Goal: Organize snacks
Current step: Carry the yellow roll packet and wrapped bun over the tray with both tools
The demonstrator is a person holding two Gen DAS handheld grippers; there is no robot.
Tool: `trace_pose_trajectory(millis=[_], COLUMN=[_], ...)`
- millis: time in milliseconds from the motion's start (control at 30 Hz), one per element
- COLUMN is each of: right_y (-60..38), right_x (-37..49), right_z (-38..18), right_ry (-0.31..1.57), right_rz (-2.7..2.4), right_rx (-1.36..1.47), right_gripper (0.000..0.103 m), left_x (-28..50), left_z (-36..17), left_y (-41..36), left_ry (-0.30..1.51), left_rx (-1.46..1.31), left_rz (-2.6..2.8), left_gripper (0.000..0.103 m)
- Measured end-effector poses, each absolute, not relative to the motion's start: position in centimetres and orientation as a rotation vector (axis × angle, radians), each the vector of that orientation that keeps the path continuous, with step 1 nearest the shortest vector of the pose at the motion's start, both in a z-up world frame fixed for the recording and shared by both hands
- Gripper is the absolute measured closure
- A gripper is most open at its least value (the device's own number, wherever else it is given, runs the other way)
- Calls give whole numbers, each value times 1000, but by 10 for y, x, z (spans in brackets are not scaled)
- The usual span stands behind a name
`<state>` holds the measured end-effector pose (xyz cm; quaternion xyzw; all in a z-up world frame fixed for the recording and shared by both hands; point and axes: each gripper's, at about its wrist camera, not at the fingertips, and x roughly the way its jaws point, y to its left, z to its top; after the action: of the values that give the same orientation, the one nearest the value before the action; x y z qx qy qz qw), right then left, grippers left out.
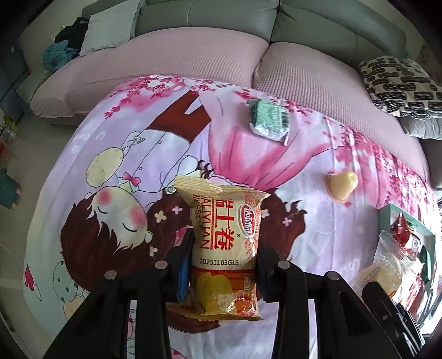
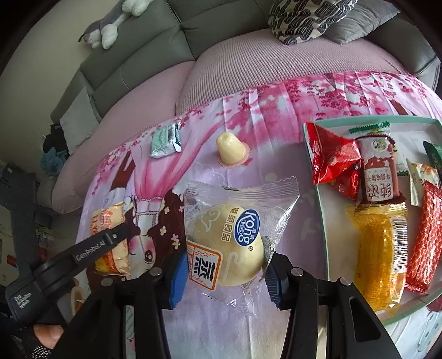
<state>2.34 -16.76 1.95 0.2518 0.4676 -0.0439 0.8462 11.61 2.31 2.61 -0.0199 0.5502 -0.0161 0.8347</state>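
Observation:
My left gripper (image 1: 225,256) is shut on a yellow Swiss-roll packet (image 1: 225,243), held upright over the cartoon cloth; it also shows in the right wrist view (image 2: 110,240). My right gripper (image 2: 225,265) is shut on a clear-wrapped steamed cake (image 2: 229,243), just left of the green-rimmed tray (image 2: 317,179) that holds several red, orange and yellow snacks. A green packet (image 1: 269,120) (image 2: 165,139) and a heart-shaped jelly cup (image 1: 342,185) (image 2: 230,149) lie loose on the cloth farther back.
The pink cartoon cloth (image 1: 138,154) covers a low table. Behind it stands a sofa with pink cushions (image 1: 179,55), a patterned pillow (image 1: 400,82) and a plush toy (image 2: 110,24). The tray and cake also show at the right edge (image 1: 397,221).

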Motion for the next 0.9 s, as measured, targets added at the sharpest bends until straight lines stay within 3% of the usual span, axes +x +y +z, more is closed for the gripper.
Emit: trace_pose_trajectory(millis=[433, 900], right_y=[-198, -271], right_x=[4, -25], right_z=[52, 57], right_ry=[880, 815], right_rz=[-120, -282], right_rx=[564, 641], right_gripper=[53, 53], left_x=[103, 89], left_z=[57, 87], left_y=[-7, -95], left_ry=[1102, 1062], left_rx=[-33, 64], left_rz=[-116, -278], left_gripper=[64, 64])
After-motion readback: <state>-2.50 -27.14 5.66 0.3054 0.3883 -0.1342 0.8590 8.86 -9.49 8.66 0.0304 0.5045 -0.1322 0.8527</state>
